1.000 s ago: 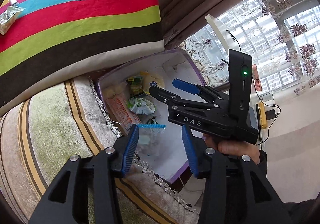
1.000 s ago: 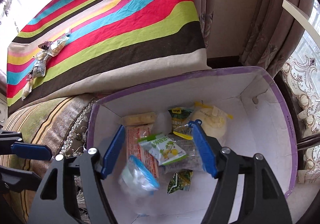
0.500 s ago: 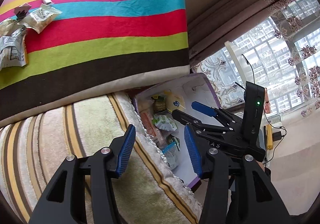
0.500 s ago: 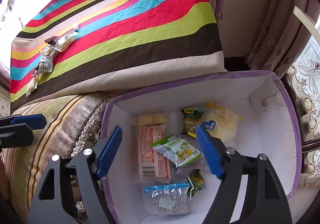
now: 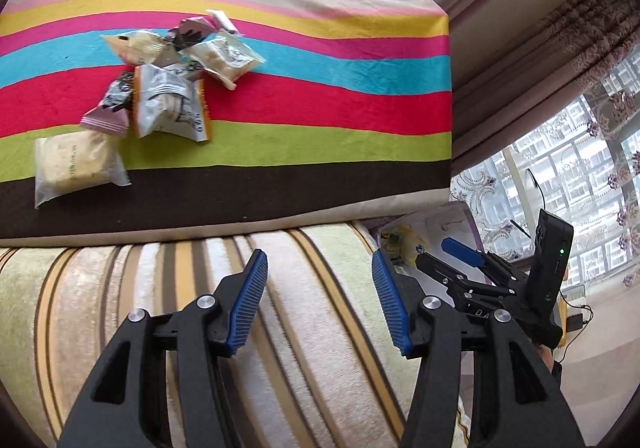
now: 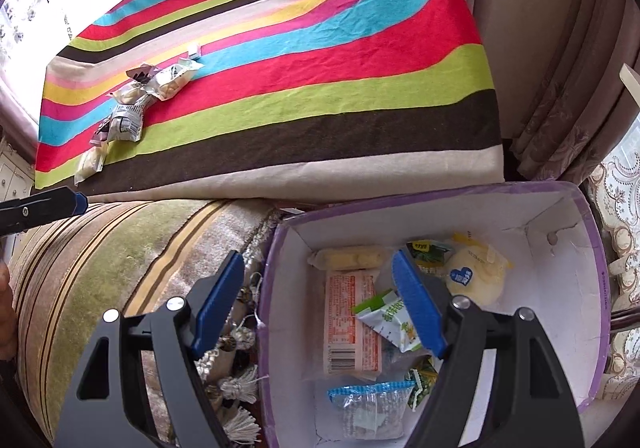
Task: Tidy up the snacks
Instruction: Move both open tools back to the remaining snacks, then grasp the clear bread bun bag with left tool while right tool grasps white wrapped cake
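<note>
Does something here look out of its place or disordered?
Yes. A loose heap of snack packets lies overlapping on the striped cloth, while the other snacks are inside the purple-rimmed box.

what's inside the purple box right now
Snack packets lie inside the purple box: an orange-red pack, a green-and-white pouch, a pale round bun, a clear blue-topped bag. The right gripper's finger covers some.

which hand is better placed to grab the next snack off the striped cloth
Probably left. The left gripper is empty, its jaws have just been opening, and it faces the snack pile on the cloth. The right gripper, also open and empty, hangs at the box, with the pile far off.
</note>
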Action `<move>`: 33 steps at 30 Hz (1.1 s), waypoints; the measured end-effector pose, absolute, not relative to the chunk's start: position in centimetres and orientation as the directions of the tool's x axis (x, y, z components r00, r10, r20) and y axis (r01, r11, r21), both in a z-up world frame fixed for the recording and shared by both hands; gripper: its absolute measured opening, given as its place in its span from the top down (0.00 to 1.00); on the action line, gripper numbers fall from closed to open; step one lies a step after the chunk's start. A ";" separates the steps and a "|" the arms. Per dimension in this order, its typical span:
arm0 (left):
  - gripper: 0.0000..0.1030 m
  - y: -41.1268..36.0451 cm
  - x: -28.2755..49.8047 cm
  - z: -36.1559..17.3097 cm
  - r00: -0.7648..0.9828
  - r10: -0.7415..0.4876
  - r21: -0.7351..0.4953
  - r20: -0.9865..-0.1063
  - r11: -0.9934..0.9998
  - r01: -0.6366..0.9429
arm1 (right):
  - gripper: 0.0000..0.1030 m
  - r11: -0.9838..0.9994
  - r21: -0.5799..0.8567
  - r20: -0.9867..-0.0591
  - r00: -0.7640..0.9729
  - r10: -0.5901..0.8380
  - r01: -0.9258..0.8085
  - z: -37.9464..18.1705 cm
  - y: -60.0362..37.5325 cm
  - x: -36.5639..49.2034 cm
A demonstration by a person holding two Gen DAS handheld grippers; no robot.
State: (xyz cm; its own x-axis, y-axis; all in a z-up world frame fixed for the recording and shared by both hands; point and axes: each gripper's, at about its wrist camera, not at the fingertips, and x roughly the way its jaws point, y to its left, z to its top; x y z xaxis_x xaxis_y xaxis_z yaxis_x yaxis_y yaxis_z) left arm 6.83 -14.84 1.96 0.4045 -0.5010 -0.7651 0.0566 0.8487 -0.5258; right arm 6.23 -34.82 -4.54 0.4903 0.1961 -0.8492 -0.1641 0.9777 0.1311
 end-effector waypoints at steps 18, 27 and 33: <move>0.48 -2.0 6.5 1.3 0.495 -0.349 -0.501 -0.796 0.838 -0.215 | 0.26 0.946 0.203 -0.844 0.444 0.300 -0.252 -3.3 -26.6 8.4; 0.16 -0.6 8.9 0.5 0.462 -0.210 -0.368 -0.861 0.886 -0.283 | 0.25 0.952 0.200 -0.846 0.449 0.288 -0.233 -2.5 -24.1 10.2; 0.15 -2.0 11.3 -0.3 0.413 -0.151 -0.274 -0.898 0.927 -0.257 | 0.25 0.951 0.202 -0.837 0.462 0.292 -0.234 -2.0 -22.0 11.2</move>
